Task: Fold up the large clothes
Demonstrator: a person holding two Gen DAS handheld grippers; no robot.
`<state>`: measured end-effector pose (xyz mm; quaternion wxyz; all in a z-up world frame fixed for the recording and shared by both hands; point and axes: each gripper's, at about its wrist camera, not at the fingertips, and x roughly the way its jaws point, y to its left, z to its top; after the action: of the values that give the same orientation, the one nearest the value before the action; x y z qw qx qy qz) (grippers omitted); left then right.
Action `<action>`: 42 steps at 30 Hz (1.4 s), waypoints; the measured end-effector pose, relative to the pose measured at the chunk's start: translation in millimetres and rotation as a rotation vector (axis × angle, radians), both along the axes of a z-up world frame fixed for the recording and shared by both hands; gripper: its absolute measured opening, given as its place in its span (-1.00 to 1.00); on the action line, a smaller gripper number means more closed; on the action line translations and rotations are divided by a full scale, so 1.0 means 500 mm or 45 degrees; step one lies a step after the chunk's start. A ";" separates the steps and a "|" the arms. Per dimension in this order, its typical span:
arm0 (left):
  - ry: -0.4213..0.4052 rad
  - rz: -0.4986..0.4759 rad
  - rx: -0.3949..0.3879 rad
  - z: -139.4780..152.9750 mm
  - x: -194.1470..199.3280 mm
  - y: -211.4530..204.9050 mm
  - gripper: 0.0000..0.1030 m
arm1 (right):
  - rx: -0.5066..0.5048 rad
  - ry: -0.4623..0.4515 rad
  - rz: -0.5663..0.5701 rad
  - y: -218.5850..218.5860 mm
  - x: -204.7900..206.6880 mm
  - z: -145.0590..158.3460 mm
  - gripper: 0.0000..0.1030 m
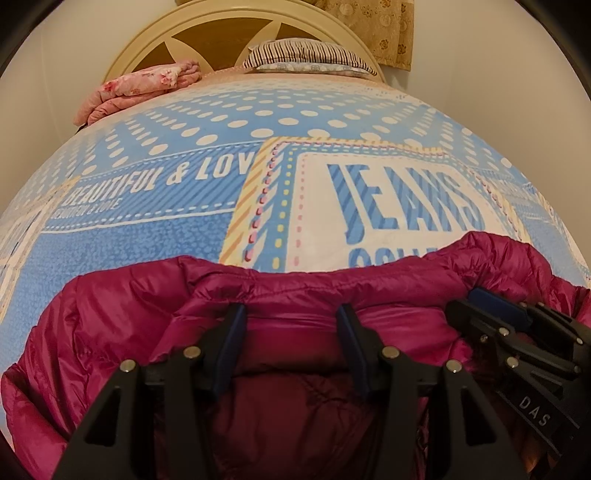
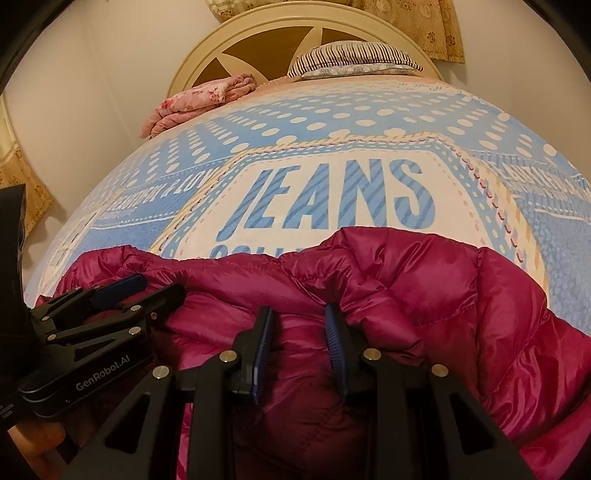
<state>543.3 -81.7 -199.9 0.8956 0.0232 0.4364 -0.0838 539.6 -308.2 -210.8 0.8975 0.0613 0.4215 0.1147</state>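
Observation:
A magenta quilted down jacket [image 1: 295,291] lies on the bed at its near end; it also shows in the right wrist view [image 2: 424,288]. My left gripper [image 1: 291,314] is open, its jaws wide apart over a puffy fold of the jacket, fabric between them. My right gripper [image 2: 299,317] is also open over the jacket, fabric bulging between its blue pads. The right gripper shows at the right edge of the left wrist view [image 1: 491,306]. The left gripper shows at the left of the right wrist view [image 2: 147,288]. The two stand side by side, close together.
The bed has a blue dotted cover [image 1: 221,125] printed "JEANS" [image 2: 325,195]. At the far end lie a folded pink floral quilt [image 1: 140,88], a striped pillow [image 1: 306,55] and a cream headboard [image 1: 147,40]. Floral curtains [image 2: 424,22] hang behind.

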 end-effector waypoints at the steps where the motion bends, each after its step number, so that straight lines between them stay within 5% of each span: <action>1: -0.001 0.000 0.003 0.000 0.000 -0.001 0.06 | -0.011 0.000 -0.001 0.002 0.000 0.000 -0.40; 33: -0.008 -0.001 0.041 -0.002 0.000 -0.007 0.08 | -0.026 -0.007 -0.002 0.007 -0.002 0.001 -0.39; 37: 0.007 -0.015 0.044 0.018 -0.004 0.000 0.10 | 0.077 0.001 0.014 -0.011 0.001 0.005 -0.36; 40: -0.064 -0.004 0.050 0.073 -0.046 0.026 0.19 | 0.120 0.031 0.148 -0.024 -0.011 0.028 -0.05; 42: -0.147 -0.006 -0.002 0.122 -0.098 0.057 0.66 | 0.113 0.017 0.192 -0.032 -0.038 0.058 0.69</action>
<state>494.1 -53.1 -138.9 0.9191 0.0282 0.3837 -0.0847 520.6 -324.4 -181.9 0.8798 0.0697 0.4255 0.2001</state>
